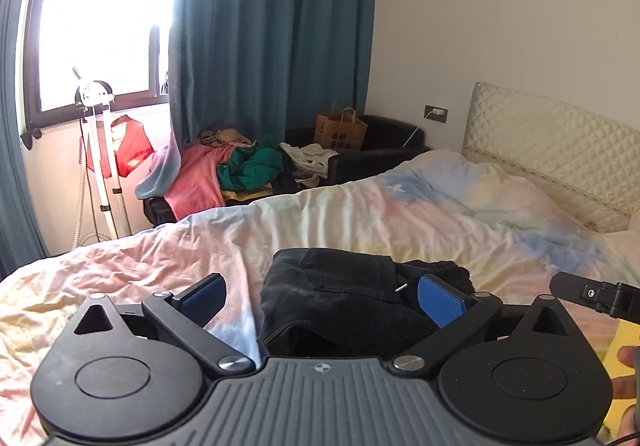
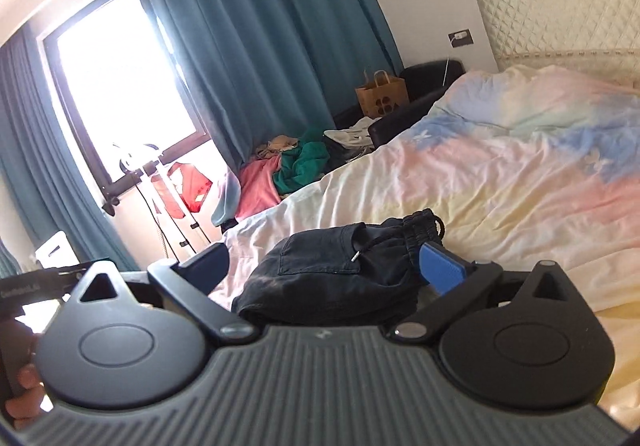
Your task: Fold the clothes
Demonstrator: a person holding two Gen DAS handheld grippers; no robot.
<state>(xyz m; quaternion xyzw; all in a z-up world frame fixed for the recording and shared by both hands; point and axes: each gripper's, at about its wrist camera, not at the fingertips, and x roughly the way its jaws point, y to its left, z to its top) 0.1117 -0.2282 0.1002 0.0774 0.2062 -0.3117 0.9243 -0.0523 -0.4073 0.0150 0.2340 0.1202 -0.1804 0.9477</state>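
Note:
A folded pair of black shorts (image 1: 340,298) lies on the pastel bed cover (image 1: 360,214), with a back pocket up and the elastic waistband toward the right. My left gripper (image 1: 322,296) is open just in front of the shorts, its blue pads wide apart, one on each side of the bundle. In the right wrist view the same shorts (image 2: 344,266) lie between the pads of my right gripper (image 2: 324,264), which is open too. Neither gripper holds any cloth. Part of the right gripper (image 1: 596,296) shows at the left view's right edge.
A pile of loose clothes (image 1: 240,166) lies on a black couch (image 1: 380,154) beyond the bed, with a brown paper bag (image 1: 340,128). A white garment steamer (image 1: 98,150) stands by the window. Teal curtains (image 1: 272,26) hang behind. The quilted headboard (image 1: 560,142) is at the right.

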